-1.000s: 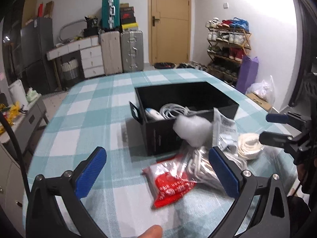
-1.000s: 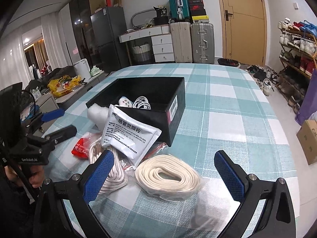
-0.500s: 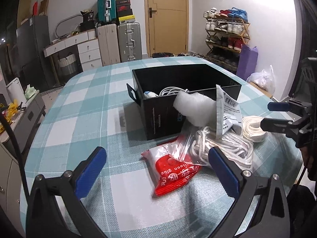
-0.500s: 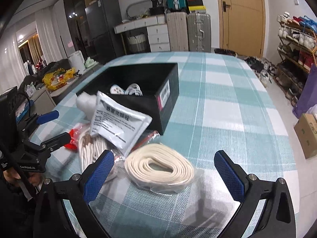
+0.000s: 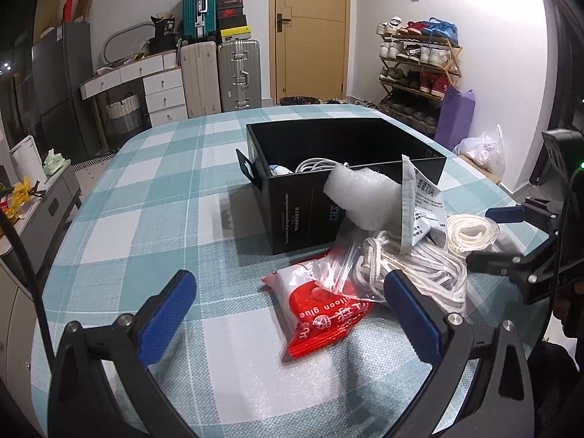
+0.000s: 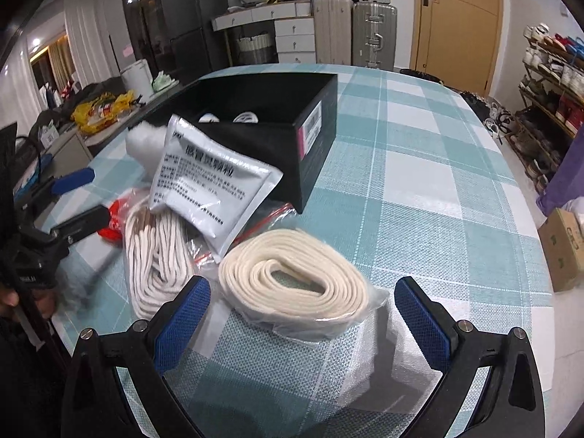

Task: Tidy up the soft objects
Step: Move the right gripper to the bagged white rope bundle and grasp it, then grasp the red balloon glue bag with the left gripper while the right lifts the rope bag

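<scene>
A black box [image 5: 303, 219] [image 6: 314, 135] stands mid-table holding a white cable [image 5: 314, 163]. Against its near side lie a white foam piece [image 5: 361, 197], a silver sachet [image 5: 419, 208] [image 6: 211, 186], a bagged white rope bundle [image 5: 412, 270] [image 6: 157, 255], a red packet [image 5: 325, 314] and a bagged coil of cream band [image 6: 292, 277] [image 5: 467, 230]. My left gripper [image 5: 288, 314] is open low over the cloth, just short of the red packet. My right gripper [image 6: 303, 321] is open, its fingers either side of the cream coil's near edge.
The teal checked tablecloth [image 5: 153, 197] covers the table, with bare cloth left of the box. The table edge lies close on the right, above a cardboard box [image 6: 562, 248] on the floor. Suitcases [image 5: 219, 73], drawers and a shoe rack [image 5: 416, 62] stand far behind.
Both grippers have dropped lower and closer to the pile. The right one has closed in on the cream coil; the left one has drawn near the red packet. Nothing was grasped.
</scene>
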`<control>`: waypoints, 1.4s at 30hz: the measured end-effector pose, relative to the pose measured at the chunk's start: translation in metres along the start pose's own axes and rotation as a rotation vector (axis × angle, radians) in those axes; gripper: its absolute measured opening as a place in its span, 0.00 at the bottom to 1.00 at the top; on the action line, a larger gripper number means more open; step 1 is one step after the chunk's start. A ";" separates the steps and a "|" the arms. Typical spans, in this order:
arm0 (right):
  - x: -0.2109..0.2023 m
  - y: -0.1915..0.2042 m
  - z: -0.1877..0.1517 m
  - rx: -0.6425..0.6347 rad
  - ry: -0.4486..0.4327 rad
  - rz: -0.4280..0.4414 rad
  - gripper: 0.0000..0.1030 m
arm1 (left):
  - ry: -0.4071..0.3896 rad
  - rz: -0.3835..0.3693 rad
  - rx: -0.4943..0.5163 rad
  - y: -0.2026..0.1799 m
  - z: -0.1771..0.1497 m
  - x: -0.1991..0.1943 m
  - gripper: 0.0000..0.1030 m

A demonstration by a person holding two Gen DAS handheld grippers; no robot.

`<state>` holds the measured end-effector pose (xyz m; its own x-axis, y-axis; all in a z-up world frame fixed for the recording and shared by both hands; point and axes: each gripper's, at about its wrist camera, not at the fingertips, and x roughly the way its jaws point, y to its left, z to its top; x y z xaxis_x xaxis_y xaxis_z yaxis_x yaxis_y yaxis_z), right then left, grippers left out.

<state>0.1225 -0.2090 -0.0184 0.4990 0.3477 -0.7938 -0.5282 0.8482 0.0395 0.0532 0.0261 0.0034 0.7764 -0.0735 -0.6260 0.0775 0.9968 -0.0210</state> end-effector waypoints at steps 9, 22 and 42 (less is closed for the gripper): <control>0.011 0.002 0.002 -0.025 0.025 -0.035 0.99 | 0.010 0.007 0.013 -0.002 0.002 0.003 1.00; 0.023 -0.005 0.008 -0.031 0.042 -0.015 0.94 | 0.021 0.013 0.021 -0.007 0.003 0.005 1.00; 0.008 -0.004 0.000 -0.063 0.032 0.013 0.59 | 0.015 0.017 0.009 -0.003 0.000 0.006 1.00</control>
<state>0.1283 -0.2092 -0.0252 0.4702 0.3446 -0.8125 -0.5771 0.8166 0.0124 0.0576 0.0226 0.0003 0.7680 -0.0565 -0.6380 0.0706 0.9975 -0.0033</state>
